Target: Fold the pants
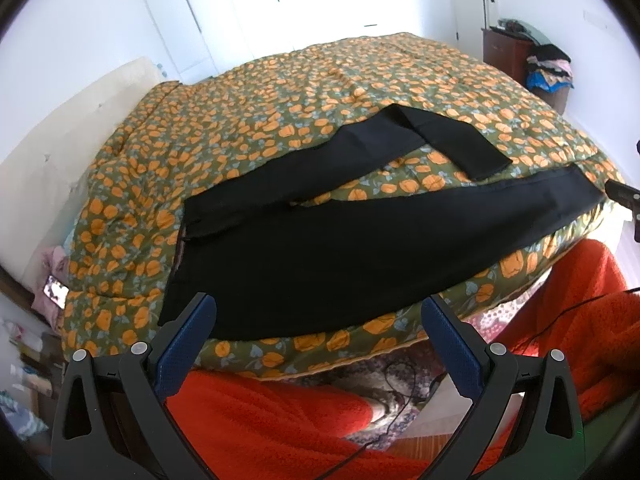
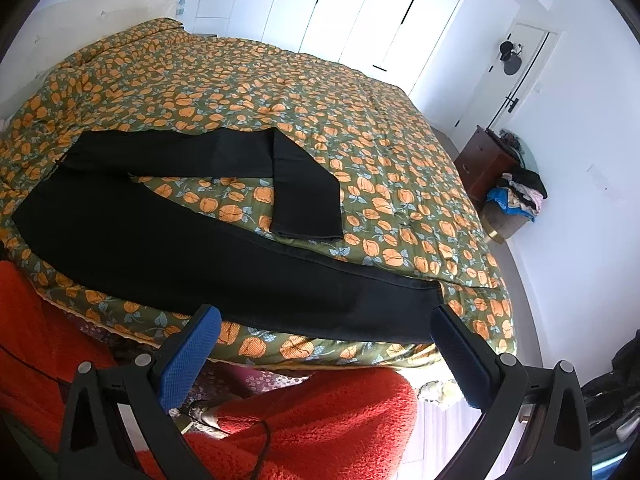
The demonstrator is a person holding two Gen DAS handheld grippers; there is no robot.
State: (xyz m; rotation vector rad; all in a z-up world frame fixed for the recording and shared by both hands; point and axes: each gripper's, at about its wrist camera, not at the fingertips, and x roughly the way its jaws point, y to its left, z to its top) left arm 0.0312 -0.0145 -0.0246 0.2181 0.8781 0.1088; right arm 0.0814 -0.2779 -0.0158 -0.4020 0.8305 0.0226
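Note:
Black pants (image 1: 320, 256) lie spread on the flowered quilt (image 1: 280, 92) near the bed's front edge. The near leg runs straight to the right. The far leg is bent, with its end folded back toward me (image 1: 452, 140). The waist is at the left. My left gripper (image 1: 318, 312) is open and empty, just in front of the waist end. My right gripper (image 2: 326, 322) is open and empty, in front of the near leg (image 2: 240, 272), with its hem by the right finger (image 2: 460, 344). The folded far leg shows in the right wrist view (image 2: 304, 196).
The bed fills the room's middle; a headboard (image 1: 60, 152) is at the left. A brown dresser (image 2: 484, 164) and a basket of clothes (image 2: 516, 200) stand against the far right wall. White wardrobe doors (image 2: 360, 8) are behind. Orange-red fabric (image 2: 320, 428) lies below the grippers, with cables.

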